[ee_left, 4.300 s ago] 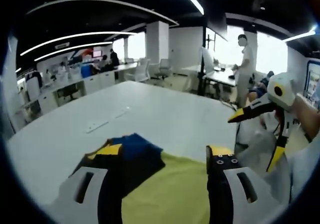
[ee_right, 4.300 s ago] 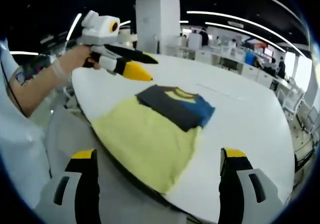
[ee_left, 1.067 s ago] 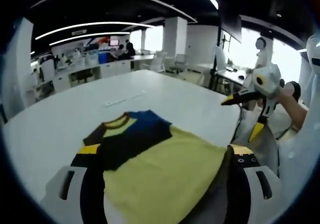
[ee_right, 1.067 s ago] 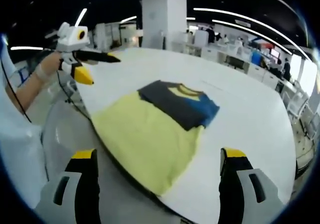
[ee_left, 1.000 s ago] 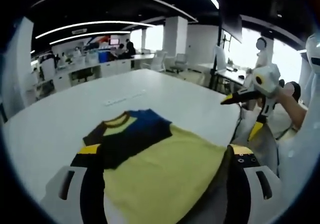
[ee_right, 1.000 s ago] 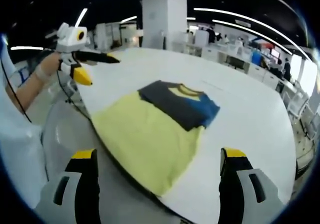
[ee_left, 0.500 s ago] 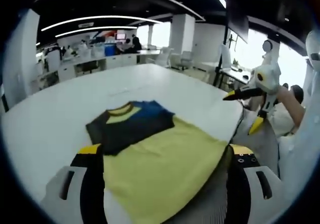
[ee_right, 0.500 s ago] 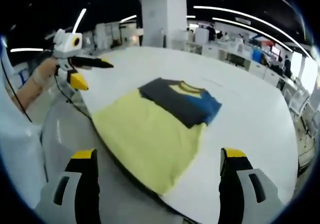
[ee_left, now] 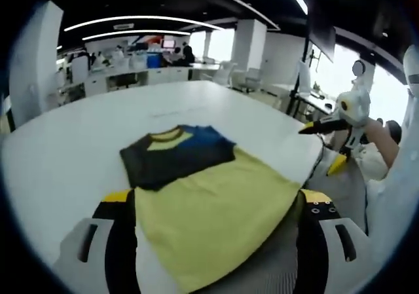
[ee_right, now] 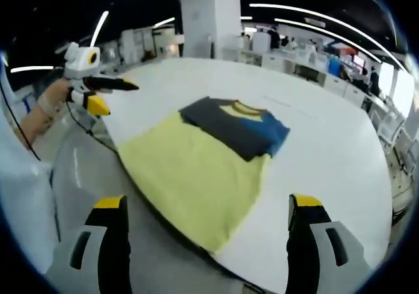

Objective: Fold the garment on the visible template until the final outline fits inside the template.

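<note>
A folded dark garment [ee_left: 177,155] with a blue side and a yellow collar lies flat on the far end of a yellow template sheet [ee_left: 209,219] on a white table [ee_left: 72,143]. My left gripper [ee_left: 216,199] hovers open over the template's near edge, holding nothing. The right gripper [ee_left: 330,127] hangs open off the table's right side, in a person's hand. In the right gripper view the garment [ee_right: 236,127] and template [ee_right: 186,173] sit mid-frame. My right gripper [ee_right: 206,205] is open and empty before the table edge. The left gripper [ee_right: 98,91] is open at far left.
The table [ee_right: 327,150] is large and rounded, and the template reaches its near edge. A thin pale strip [ee_left: 167,114] lies beyond the garment. Desks, chairs, a white pillar [ee_right: 206,19] and people stand at the back. A person [ee_left: 357,71] stands at the right.
Both views have shifted a little with the hands. The garment and template lie as before. Each gripper sits slightly farther off in the other's view, and both stay open.
</note>
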`<state>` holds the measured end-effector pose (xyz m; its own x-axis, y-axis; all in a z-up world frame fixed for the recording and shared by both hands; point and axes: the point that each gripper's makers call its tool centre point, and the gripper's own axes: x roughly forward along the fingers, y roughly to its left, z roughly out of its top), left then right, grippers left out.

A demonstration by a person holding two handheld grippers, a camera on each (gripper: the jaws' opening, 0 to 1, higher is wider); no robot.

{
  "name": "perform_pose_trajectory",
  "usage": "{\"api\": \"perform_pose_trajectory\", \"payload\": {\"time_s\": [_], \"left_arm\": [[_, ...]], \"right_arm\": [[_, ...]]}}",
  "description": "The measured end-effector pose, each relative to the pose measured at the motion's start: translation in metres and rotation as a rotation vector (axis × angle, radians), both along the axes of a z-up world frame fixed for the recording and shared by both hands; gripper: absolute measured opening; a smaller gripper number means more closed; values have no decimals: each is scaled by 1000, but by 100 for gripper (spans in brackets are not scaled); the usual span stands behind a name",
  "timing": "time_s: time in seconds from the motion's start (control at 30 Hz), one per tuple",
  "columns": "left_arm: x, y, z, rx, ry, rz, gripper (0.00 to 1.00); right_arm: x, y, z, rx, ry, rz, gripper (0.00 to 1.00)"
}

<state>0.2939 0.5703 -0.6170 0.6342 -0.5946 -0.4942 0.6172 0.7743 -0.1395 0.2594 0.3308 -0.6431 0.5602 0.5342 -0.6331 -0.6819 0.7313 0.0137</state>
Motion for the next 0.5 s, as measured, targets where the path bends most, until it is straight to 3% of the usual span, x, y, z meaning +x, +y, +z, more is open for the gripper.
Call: {"api": "perform_pose_trajectory", "payload": {"time_s": [0.5], "left_arm": [[-11, 20, -19, 8, 54, 58, 99]], "right_arm": [[1, -1, -8, -8, 17, -1, 100]]}}
